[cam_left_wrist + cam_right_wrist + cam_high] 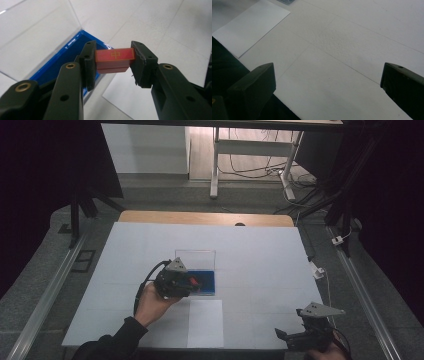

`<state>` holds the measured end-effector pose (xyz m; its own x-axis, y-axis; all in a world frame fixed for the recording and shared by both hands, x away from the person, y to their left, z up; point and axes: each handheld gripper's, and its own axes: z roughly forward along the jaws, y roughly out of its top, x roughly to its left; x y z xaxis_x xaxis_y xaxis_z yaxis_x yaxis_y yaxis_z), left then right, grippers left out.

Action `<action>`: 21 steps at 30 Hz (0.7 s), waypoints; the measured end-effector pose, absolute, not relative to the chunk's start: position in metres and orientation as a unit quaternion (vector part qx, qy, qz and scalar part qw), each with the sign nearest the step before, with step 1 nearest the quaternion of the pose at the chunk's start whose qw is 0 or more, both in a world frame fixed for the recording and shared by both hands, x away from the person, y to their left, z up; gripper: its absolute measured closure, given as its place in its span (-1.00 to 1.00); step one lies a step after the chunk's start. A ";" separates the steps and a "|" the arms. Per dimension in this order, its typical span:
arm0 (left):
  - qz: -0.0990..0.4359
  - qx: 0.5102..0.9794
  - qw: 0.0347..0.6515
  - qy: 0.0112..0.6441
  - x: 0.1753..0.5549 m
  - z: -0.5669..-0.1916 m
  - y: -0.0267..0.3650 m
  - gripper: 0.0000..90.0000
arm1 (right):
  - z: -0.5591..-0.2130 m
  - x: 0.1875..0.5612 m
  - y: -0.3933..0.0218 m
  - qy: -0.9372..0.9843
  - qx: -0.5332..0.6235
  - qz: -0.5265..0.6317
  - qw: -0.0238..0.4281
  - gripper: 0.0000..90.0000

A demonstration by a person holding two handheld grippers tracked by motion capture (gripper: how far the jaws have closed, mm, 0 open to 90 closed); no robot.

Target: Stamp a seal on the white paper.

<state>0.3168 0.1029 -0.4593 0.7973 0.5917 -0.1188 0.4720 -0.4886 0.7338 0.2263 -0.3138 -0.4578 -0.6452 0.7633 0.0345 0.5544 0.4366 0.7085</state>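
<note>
Left tongs (113, 62) clamp red block (114, 60) (over blue tray (62, 57)); right tongs (328, 82) wide apart.

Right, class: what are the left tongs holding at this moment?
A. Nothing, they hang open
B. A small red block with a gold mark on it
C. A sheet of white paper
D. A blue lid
B: in the left gripper view the left tongs are shut on the small red block, held at its two ends above the blue-bottomed clear box.
</note>
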 end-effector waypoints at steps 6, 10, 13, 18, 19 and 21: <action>0.062 0.861 0.398 0.309 0.309 -0.457 0.101 0.29 | -0.458 0.226 -0.314 0.834 0.395 0.355 0.148 -0.99; 0.051 0.864 0.397 0.305 0.302 -0.455 0.098 0.29 | -0.458 0.226 -0.314 0.834 0.395 0.355 0.148 -0.99; 0.046 0.868 0.394 0.299 0.295 -0.454 0.095 0.29 | -0.458 0.226 -0.314 0.834 0.395 0.355 0.148 -0.99; 0.036 0.875 0.384 0.293 0.286 -0.458 0.091 0.29 | -0.458 0.226 -0.314 0.834 0.396 0.355 0.148 -0.99; 0.036 0.876 0.382 0.291 0.285 -0.460 0.090 0.29 | -0.458 0.226 -0.314 0.834 0.396 0.355 0.148 -0.99; 0.034 0.879 0.378 0.288 0.282 -0.462 0.087 0.29 | -0.458 0.226 -0.314 0.834 0.396 0.355 0.147 -0.99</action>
<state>0.2819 0.0871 -0.4621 0.8313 0.5330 -0.1577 0.4812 -0.5481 0.6842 0.2264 -0.3139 -0.4578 -0.6433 0.7647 0.0359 0.5555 0.4340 0.7092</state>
